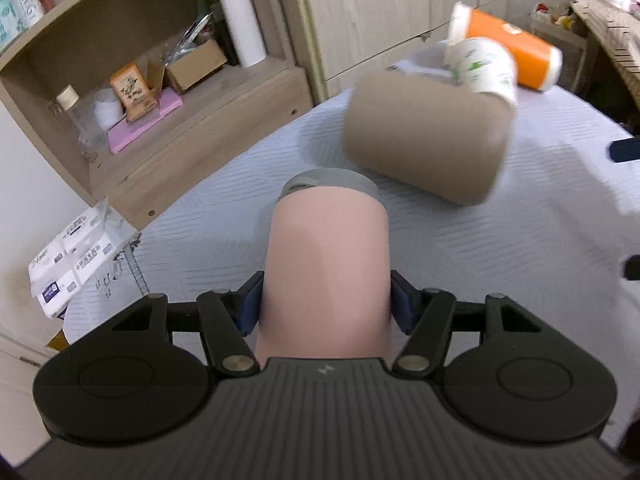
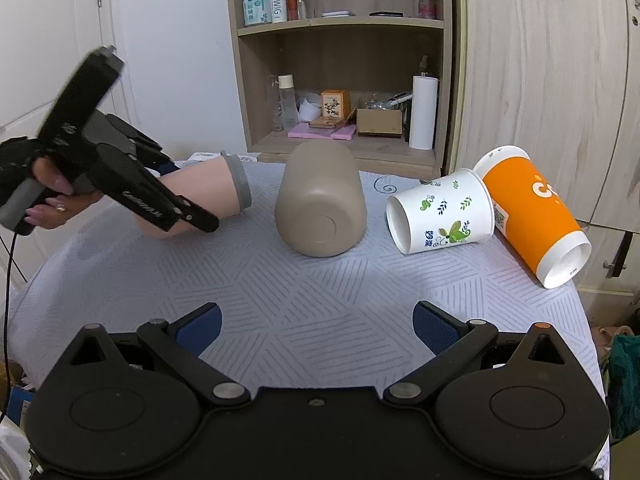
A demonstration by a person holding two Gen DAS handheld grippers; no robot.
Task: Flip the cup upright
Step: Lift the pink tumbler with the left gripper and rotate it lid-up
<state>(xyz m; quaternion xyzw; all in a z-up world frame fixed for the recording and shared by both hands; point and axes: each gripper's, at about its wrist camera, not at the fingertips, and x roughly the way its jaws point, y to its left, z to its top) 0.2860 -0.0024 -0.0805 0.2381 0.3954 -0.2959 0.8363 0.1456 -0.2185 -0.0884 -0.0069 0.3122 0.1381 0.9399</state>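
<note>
Now the left gripper has its blue pads clamped on the pink cup, which is tilted on its side, grey rim pointing away, off the pale patterned tablecloth. The right gripper hangs spread wide, holding nothing, near the table's front edge. The tan cup, white leaf-print cup and orange cup lie on their sides.
</note>
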